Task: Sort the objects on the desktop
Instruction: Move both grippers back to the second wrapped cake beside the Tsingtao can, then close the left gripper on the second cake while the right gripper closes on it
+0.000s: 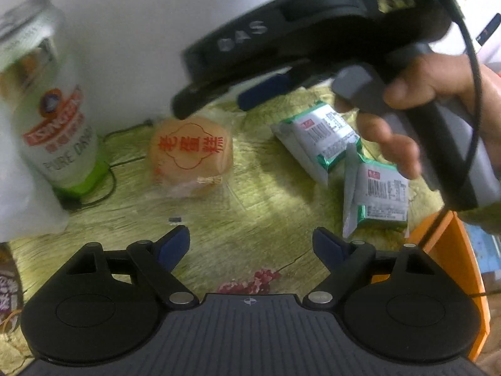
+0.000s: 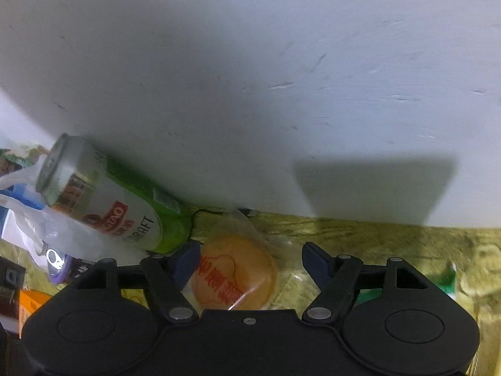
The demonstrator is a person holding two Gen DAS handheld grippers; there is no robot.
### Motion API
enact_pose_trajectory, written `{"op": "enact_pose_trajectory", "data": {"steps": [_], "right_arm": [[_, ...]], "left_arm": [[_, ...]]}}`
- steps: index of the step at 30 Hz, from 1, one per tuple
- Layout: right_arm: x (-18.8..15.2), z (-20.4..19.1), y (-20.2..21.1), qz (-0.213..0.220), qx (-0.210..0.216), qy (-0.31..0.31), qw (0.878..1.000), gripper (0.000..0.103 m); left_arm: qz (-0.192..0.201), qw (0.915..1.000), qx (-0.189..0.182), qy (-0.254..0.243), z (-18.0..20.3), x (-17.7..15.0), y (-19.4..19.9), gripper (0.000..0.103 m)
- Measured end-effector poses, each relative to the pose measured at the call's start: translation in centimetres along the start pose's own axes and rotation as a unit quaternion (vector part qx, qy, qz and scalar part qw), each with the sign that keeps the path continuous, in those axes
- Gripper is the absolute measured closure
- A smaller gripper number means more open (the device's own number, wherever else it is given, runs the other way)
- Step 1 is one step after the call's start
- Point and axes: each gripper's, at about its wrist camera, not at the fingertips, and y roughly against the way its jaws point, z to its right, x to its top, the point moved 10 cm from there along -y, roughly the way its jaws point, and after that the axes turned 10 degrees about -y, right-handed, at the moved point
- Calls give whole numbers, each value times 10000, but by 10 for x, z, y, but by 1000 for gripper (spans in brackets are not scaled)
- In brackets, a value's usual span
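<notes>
A round orange cake (image 1: 191, 150) in clear wrap with red characters lies on the green-yellow tablecloth (image 1: 250, 206). My right gripper (image 1: 213, 106), held by a hand (image 1: 438, 109), hangs open just above the cake's far edge. In the right wrist view the cake (image 2: 235, 275) sits between the open fingers of the right gripper (image 2: 250, 255), untouched. My left gripper (image 1: 250, 244) is open and holds nothing, low over the cloth in front of the cake. Two green-and-white snack packets (image 1: 319, 134) (image 1: 379, 194) lie to the right.
A white and green beer can (image 1: 53, 119) stands at the left by the white wall (image 2: 250, 78), with a thin black cable (image 1: 109, 163) at its base. An orange box (image 1: 454, 266) sits at the right edge. A plastic bag (image 2: 31, 225) and small boxes crowd the left.
</notes>
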Motion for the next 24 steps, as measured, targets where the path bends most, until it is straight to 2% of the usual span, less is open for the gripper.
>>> {"op": "enact_pose_trajectory", "data": {"steps": [12, 24], "right_arm": [[3, 4, -25, -266, 137, 24, 9995, 30], [-24, 10, -16, -683, 346, -407, 9962, 29]], "left_arm": [[-178, 9997, -128, 50, -6, -2, -20, 16], [-136, 9993, 90, 323, -28, -3, -13, 16]]}}
